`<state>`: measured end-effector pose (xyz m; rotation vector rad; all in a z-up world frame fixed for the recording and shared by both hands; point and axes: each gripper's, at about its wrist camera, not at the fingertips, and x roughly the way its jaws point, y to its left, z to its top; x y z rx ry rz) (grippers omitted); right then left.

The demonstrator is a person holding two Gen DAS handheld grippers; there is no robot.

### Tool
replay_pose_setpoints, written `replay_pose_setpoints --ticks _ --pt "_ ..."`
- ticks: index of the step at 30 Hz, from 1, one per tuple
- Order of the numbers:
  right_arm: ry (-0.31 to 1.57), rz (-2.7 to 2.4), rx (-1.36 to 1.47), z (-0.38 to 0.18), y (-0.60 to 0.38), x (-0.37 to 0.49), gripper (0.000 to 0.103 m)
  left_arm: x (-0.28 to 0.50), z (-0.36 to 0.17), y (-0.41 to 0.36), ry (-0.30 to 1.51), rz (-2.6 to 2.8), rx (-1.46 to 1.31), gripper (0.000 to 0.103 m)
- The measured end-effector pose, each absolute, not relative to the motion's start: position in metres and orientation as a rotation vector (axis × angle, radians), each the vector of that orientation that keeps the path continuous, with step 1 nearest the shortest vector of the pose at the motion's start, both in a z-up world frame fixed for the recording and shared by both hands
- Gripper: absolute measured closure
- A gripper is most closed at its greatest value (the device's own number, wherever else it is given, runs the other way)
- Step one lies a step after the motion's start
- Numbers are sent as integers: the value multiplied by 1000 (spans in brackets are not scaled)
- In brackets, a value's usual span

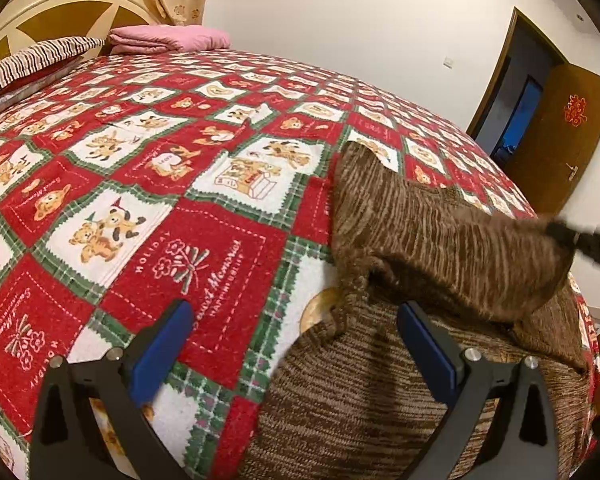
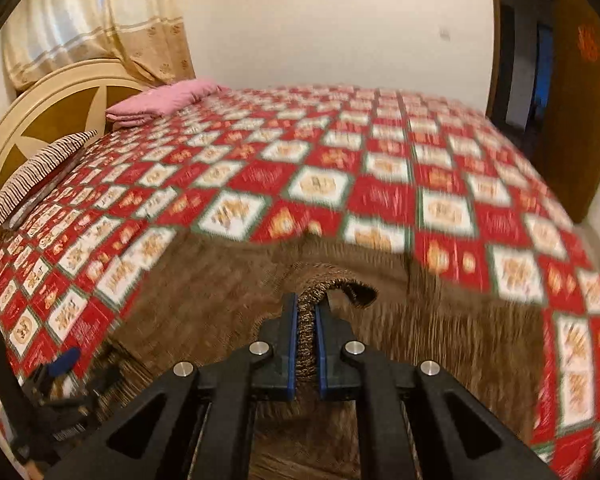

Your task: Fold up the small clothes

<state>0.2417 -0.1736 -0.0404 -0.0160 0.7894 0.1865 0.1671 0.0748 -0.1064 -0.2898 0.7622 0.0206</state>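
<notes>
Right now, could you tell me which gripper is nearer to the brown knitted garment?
Right. The right gripper is shut on a lifted fold of the brown knitted garment, touching it. The left gripper hangs open just over its edge, holding nothing.

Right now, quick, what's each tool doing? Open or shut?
Left tool: open, holding nothing, above the brown knitted garment.
Right tool: shut on a fold of the brown knitted garment.

Black tool (image 1: 296,344) frames – blue pads (image 2: 291,344), silver screws
</notes>
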Motion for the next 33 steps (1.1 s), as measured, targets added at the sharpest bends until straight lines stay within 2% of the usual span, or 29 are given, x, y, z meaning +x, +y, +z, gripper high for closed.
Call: replay_pose_setpoints --ticks 2,4,7,10,11,17,22,23,24,25,31,33 --pt "825 126 -71 -63 -177 242 95 167 -107 75 763 21 -289 0" --pt "865 52 -115 -79 -180 243 82 168 -107 75 763 20 -290 0" --pt "855 -44 -57 -84 -204 234 77 168 -107 76 764 19 -291 0" --pt "805 -95 89 -78 -237 213 46 167 -107 75 764 21 -288 0" --pt "784 -96 131 -74 -245 206 46 167 -108 75 765 22 -286 0" --pt "796 101 355 -63 -262 207 46 167 -108 76 765 23 -285 0" --pt "906 152 332 -82 -224 199 47 167 -108 75 765 23 -285 0" --pt "923 153 319 -88 -217 198 51 167 -108 75 765 23 -285 0" --pt "939 144 291 -94 -212 199 69 166 -108 76 765 23 -285 0" --pt "958 110 223 -101 -202 202 78 167 -108 75 765 22 -286 0" --pt "924 147 221 -101 -191 209 81 166 -108 76 763 20 -289 0" --pt "929 146 223 -102 -194 209 95 166 -108 76 762 19 -292 0"
